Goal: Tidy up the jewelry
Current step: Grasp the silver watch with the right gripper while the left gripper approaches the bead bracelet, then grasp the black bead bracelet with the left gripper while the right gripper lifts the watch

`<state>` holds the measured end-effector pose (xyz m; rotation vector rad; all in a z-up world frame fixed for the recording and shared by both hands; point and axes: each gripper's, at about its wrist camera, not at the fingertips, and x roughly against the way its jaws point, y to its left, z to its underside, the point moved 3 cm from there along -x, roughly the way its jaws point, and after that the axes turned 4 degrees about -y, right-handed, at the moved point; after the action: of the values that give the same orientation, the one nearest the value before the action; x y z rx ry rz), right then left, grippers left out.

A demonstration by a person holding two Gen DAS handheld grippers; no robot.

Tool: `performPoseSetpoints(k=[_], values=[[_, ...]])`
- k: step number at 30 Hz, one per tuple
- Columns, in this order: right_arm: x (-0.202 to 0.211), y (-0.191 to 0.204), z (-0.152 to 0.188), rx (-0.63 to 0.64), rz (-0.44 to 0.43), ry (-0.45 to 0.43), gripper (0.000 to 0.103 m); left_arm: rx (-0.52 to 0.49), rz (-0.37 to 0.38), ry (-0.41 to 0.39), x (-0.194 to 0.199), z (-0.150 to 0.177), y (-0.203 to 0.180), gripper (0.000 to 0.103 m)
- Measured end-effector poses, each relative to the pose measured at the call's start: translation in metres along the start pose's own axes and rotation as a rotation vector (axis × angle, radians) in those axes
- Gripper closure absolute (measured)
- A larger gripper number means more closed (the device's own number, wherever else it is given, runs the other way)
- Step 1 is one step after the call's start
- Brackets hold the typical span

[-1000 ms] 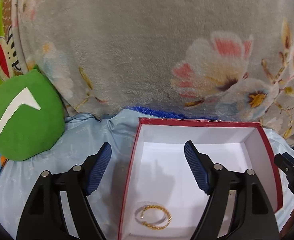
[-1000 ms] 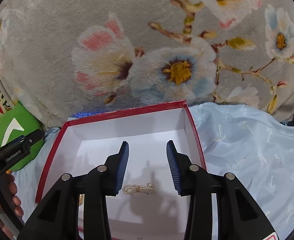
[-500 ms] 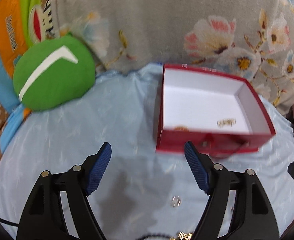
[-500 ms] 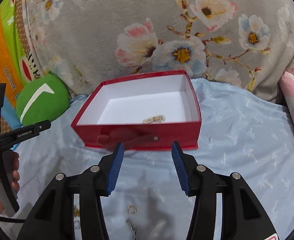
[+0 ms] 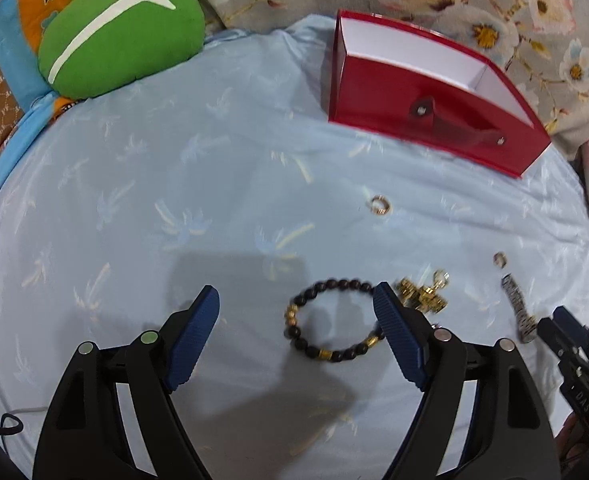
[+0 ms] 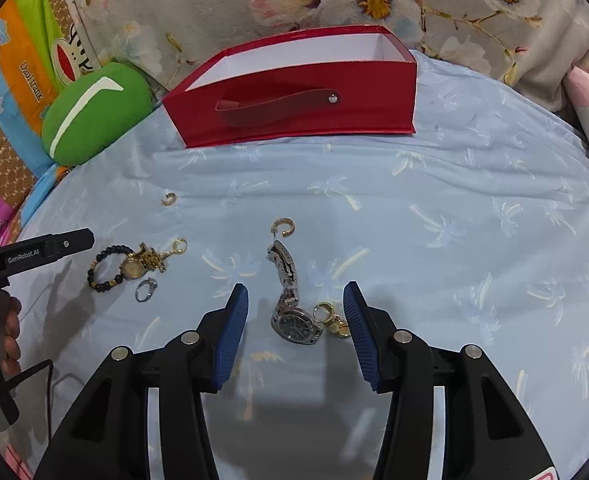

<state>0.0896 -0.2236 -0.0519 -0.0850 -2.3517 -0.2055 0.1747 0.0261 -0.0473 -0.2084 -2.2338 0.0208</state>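
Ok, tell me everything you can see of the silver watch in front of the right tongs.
The watch has a round dark dial in a silvery, metal-looking case with a link band of the same finish. It lies flat and unfastened on the pale blue cloth, dial up, the band stretching away toward the red box. It sits between the open right tongs, touching neither finger. A gold ring cluster lies against its right side.
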Motion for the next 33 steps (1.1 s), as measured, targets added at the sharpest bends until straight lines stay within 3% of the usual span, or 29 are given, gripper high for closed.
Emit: performPoseSetpoints(k=[7, 14, 16, 20, 21, 27, 29, 33], values=[[-0.013, 0.001, -0.005, 0.018, 0.001, 0.022, 0.054, 0.039, -0.022, 0.036, -0.018, 0.012, 0.005, 0.026], [-0.029, 0.003, -0.01, 0.017, 0.004, 0.055, 0.059, 0.001, -0.043, 0.004, -0.02, 0.013, 0.0, 0.027], [-0.033, 0.002, -0.008, 0.002, -0.01, 0.076, 0.069, -0.009, -0.046, -0.007, -0.02, 0.013, -0.001, 0.035], [-0.033, 0.008, -0.004, 0.03, 0.002, 0.074, 0.077, -0.022, -0.021, -0.023, -0.018, 0.013, -0.003, 0.048], [-0.032, 0.009, -0.003, 0.032, 0.002, 0.075, 0.082, -0.026, -0.008, -0.025, -0.017, 0.013, -0.003, 0.054], [-0.028, 0.01, 0.0, 0.014, -0.017, 0.072, 0.085, -0.044, 0.071, -0.016, -0.015, 0.015, -0.013, 0.096], [-0.025, 0.012, 0.002, 0.015, -0.019, 0.076, 0.096, -0.038, 0.105, -0.005, -0.014, 0.016, -0.014, 0.097], [-0.018, 0.015, 0.005, 0.005, -0.036, 0.074, 0.097, -0.019, 0.154, 0.01, -0.01, 0.019, -0.016, 0.098]])
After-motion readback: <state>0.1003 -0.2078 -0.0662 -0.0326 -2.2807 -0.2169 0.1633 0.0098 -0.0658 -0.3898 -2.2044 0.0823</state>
